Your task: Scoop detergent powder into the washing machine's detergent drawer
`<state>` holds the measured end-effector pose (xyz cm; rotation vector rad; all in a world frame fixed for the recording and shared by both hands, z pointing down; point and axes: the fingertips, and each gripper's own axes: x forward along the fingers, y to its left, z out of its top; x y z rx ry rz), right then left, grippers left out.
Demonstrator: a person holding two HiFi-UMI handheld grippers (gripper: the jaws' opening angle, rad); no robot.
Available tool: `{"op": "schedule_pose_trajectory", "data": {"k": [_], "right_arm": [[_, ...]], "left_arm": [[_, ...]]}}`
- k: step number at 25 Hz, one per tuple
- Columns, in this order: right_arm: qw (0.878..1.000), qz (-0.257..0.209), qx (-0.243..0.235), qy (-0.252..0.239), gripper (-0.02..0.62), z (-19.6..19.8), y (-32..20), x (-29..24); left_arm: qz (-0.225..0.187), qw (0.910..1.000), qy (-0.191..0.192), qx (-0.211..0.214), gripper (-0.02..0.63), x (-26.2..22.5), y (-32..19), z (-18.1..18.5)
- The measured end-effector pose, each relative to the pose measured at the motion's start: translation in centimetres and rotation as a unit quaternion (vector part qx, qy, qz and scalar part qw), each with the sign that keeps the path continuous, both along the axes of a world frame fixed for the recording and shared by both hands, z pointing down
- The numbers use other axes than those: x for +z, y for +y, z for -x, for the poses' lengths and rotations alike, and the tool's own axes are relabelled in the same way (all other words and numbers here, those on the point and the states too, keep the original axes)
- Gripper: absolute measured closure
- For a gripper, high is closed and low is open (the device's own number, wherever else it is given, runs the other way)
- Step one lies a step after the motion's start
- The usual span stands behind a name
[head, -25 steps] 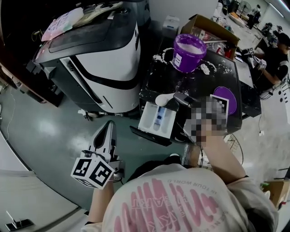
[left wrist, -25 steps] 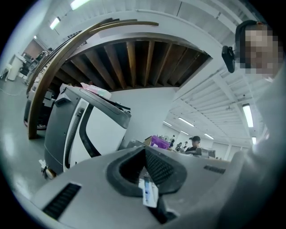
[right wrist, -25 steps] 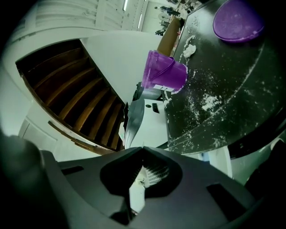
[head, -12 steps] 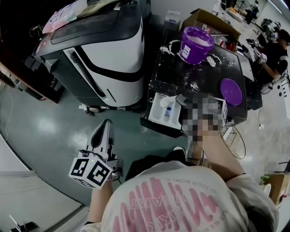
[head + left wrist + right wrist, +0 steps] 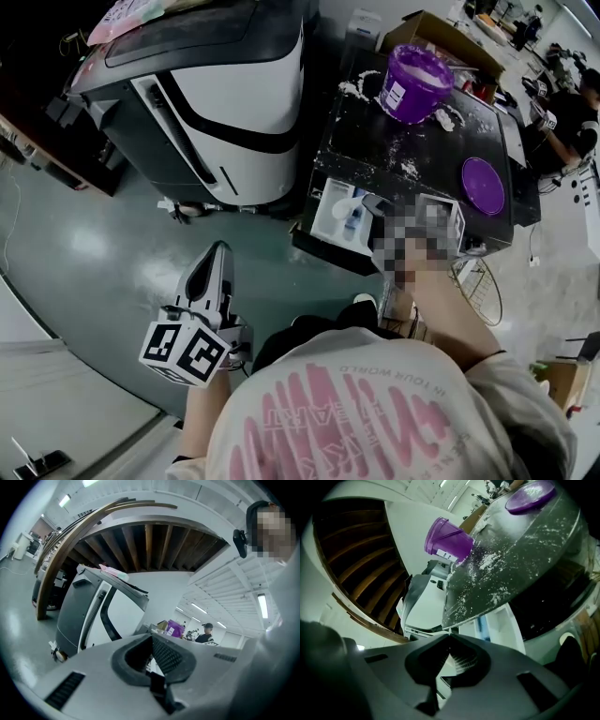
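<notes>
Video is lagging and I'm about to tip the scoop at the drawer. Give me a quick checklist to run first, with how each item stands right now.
1. Detergent drawer pulled open: ok.
2. Right gripper shut on the scoop: ok, going by the head view.
3. Scoop lined up over the drawer: ok, as far as the head view shows.
4. Powder in the scoop: cannot tell.
5. Left gripper shut, empty and away from the drawer: ok.
6. Table clean: not ok, powder is spilled around the purple tub.
</notes>
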<state>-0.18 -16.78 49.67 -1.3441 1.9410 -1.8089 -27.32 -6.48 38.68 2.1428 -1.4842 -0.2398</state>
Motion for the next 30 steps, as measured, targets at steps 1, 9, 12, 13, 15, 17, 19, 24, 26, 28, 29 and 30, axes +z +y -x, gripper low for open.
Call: {"op": "schedule_pose_trajectory", "data": {"k": [1, 9, 12, 13, 15, 17, 19, 24, 26, 28, 29, 30], "right_arm": [[1.0, 0.0, -0.003, 0.006, 0.594, 0.2, -0.1, 0.2], [0.995, -0.016, -0.047, 0.086, 0.595, 1.8, -0.8, 1.1], [0.991, -0.023, -0.062, 0.116, 0.594, 2.1, -1.1, 1.3], [0.989, -0.027, -0.068, 0.129, 0.594, 2.2, -1.2, 1.3], [0.982, -0.035, -0.085, 0.162, 0.594, 2.4, -1.2, 1.5], [0.974, -0.044, -0.105, 0.195, 0.594, 2.6, -1.1, 1.7], [0.965, -0.052, -0.124, 0.224, 0.594, 2.9, -1.0, 1.8], [0.937, -0.075, -0.178, 0.29, 0.594, 3.8, -0.7, 1.9], [0.923, -0.089, -0.2, 0.318, 0.594, 4.1, -0.5, 1.9], [0.91, -0.1, -0.217, 0.339, 0.594, 4.5, -0.4, 2.0], [0.904, -0.105, -0.225, 0.348, 0.594, 4.6, -0.3, 2.0], [0.897, -0.109, -0.233, 0.358, 0.594, 4.8, -0.2, 2.1]], "left_arm": [[0.001, 1.0, 0.001, -0.002, 0.603, 0.1, 0.0, 0.2], [0.004, 0.9998, 0.008, -0.015, 0.603, 0.5, -0.5, 1.4], [0.005, 0.9998, 0.01, -0.018, 0.603, 0.6, -0.6, 1.7], [0.005, 0.9997, 0.011, -0.02, 0.603, 0.7, -0.6, 1.8], [0.006, 0.9996, 0.013, -0.023, 0.603, 0.8, -0.6, 2.0], [0.005, 0.9996, 0.014, -0.025, 0.603, 0.9, -0.6, 2.2], [0.005, 0.9995, 0.015, -0.026, 0.603, 0.9, -0.6, 2.3], [0.003, 0.9995, 0.019, -0.027, 0.603, 0.8, -0.6, 2.2], [0.003, 0.9994, 0.02, -0.029, 0.603, 0.9, -0.5, 2.3], [0.003, 0.9993, 0.021, -0.03, 0.603, 0.9, -0.4, 2.5], [0.003, 0.9993, 0.021, -0.031, 0.603, 0.9, -0.4, 2.5], [0.002, 0.9993, 0.021, -0.031, 0.603, 0.9, -0.3, 2.6]]}}
